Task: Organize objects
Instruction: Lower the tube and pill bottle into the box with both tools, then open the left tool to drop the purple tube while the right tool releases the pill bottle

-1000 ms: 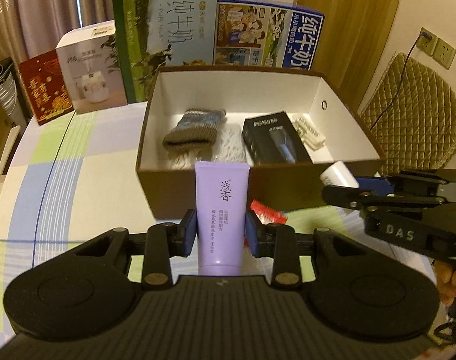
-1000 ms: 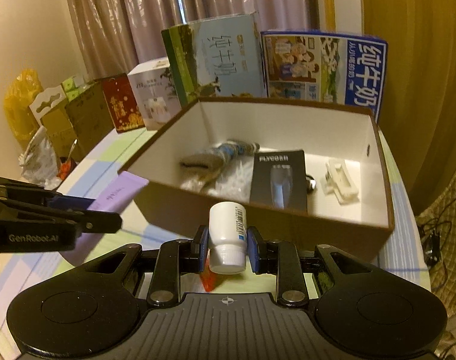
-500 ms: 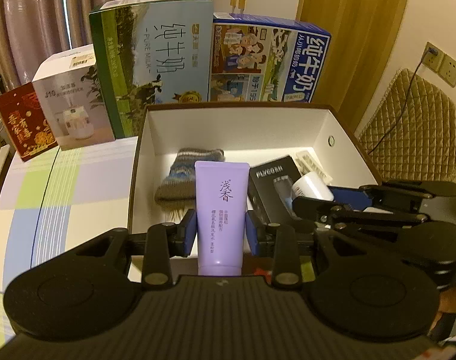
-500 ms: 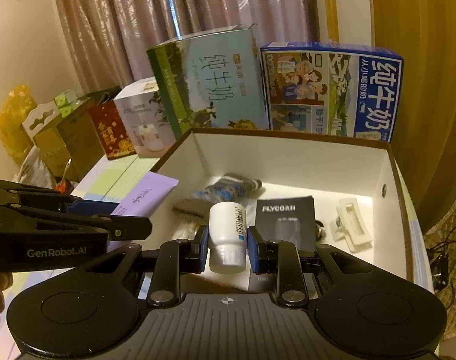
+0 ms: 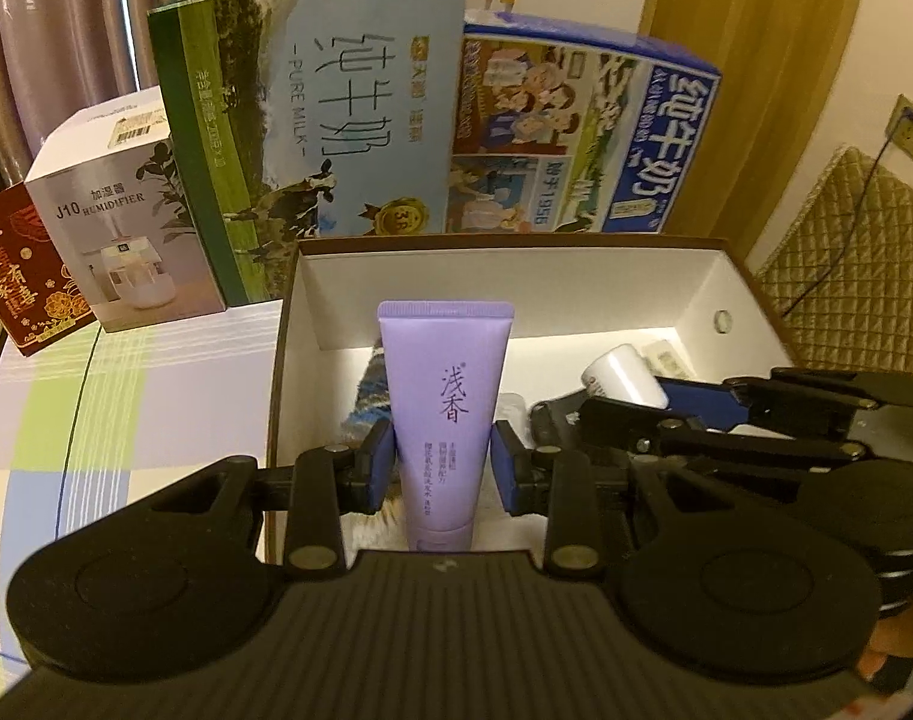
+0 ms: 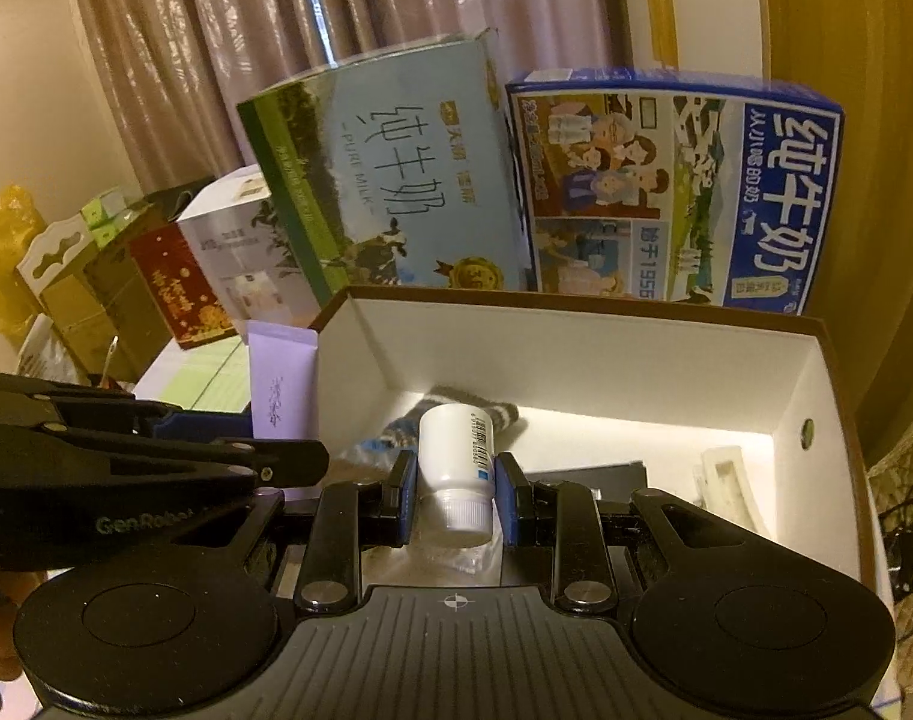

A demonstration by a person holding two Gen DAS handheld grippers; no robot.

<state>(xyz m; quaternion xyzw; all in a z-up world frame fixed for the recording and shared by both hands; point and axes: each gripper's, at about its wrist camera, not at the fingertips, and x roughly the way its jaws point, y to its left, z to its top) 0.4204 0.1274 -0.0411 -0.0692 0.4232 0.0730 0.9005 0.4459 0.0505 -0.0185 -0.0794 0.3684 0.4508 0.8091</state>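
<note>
The open brown box (image 6: 816, 384) with white walls holds a striped knit sock (image 6: 504, 414), a black carton (image 6: 606, 474) and a white plastic clip (image 6: 726, 480) at 3 o'clock. The left gripper (image 5: 443, 462) is clamped on an upright purple tube (image 5: 444, 396) — above the box's 9 o'clock side. The right gripper (image 6: 454, 498) is closed on a white bottle (image 6: 456, 462), cap toward the camera — over the box's middle.

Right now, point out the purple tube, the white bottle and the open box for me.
purple tube (image 5: 444, 396), left wrist view, on its printed front.
white bottle (image 6: 456, 462), right wrist view, on its body.
open box (image 6: 576, 360), right wrist view, on its white back wall.
</note>
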